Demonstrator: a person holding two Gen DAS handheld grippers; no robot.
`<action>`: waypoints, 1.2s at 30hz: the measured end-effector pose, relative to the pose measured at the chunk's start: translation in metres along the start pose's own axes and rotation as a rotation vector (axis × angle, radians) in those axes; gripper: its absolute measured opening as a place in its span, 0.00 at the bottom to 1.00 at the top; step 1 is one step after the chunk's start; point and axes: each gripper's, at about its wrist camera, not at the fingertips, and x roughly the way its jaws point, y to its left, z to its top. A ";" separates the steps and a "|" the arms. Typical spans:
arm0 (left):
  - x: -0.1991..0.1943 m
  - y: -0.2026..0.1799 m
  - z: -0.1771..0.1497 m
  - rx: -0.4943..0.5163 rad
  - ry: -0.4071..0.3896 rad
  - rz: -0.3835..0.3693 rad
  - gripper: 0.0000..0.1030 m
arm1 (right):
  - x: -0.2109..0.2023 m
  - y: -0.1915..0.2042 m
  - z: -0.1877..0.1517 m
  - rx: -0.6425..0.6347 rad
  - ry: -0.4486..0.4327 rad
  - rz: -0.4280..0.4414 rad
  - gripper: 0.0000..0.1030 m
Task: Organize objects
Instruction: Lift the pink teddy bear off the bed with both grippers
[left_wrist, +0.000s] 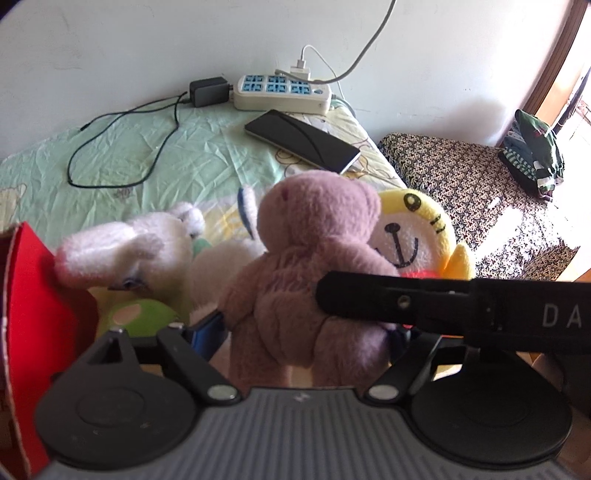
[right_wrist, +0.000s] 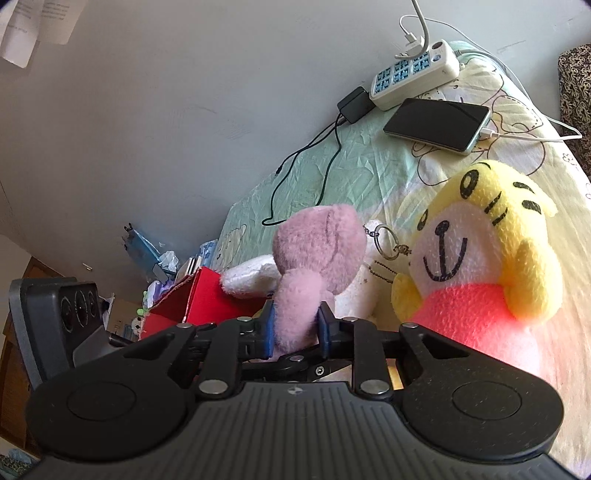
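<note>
A: In the left view, my left tool has its jaws apart around the pink plush bear, which stands on the bed.

B: In the right view, my right tool is clamped on one limb only; I think it can slip if I lift.

Plush toys crowd bed's near edge.

I read white letters "DA" on black gripper arm crossing my left view; rest of word runs off edge. Papers on wall in my right view carry print, too small and blurred for me to read. No other words.
</note>
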 end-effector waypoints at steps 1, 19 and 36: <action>-0.004 0.000 0.000 0.001 -0.006 0.001 0.79 | -0.002 0.002 -0.001 -0.007 -0.007 0.003 0.24; -0.064 -0.017 -0.023 0.034 -0.089 0.022 0.79 | -0.043 0.046 -0.032 -0.072 -0.101 0.013 0.24; -0.141 0.034 -0.065 -0.072 -0.229 0.008 0.79 | -0.043 0.114 -0.066 -0.178 -0.116 0.107 0.23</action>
